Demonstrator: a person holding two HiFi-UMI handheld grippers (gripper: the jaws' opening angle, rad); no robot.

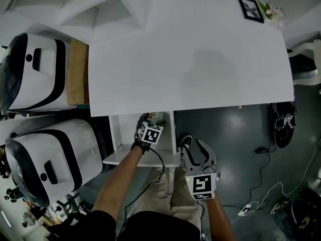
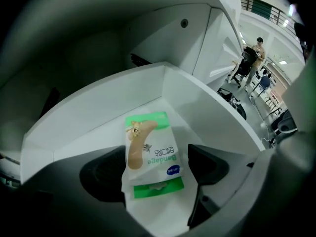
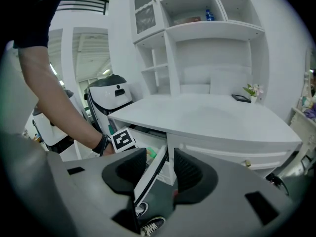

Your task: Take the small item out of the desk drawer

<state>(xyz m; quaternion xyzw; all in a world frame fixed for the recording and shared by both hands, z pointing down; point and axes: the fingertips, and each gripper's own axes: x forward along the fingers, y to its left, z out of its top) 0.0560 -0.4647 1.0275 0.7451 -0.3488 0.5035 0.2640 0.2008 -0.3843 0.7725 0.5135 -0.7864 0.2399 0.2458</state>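
Note:
The white desk drawer (image 1: 140, 159) stands pulled out under the desk's left end. On its floor lies a small bandage packet (image 2: 150, 147), white with green ends. My left gripper (image 1: 152, 119) reaches down into the drawer. In the left gripper view the left gripper (image 2: 155, 169) straddles the packet with its jaws apart, and a gap shows at the right pad (image 2: 207, 167). My right gripper (image 1: 196, 147) hangs outside the drawer's right side, nearer me. In its own view the right gripper (image 3: 160, 169) is open with nothing between the jaws. The drawer's side (image 3: 148, 179) shows beyond it.
The white desk top (image 1: 190, 59) carries a picture frame (image 1: 251, 8) at its far right corner. Two white and black machines (image 1: 35, 72) (image 1: 45, 159) stand left of the desk. Shoes (image 1: 283, 127) and cables (image 1: 261, 185) lie on the dark floor at right. Shelves (image 3: 212, 28) rise behind the desk.

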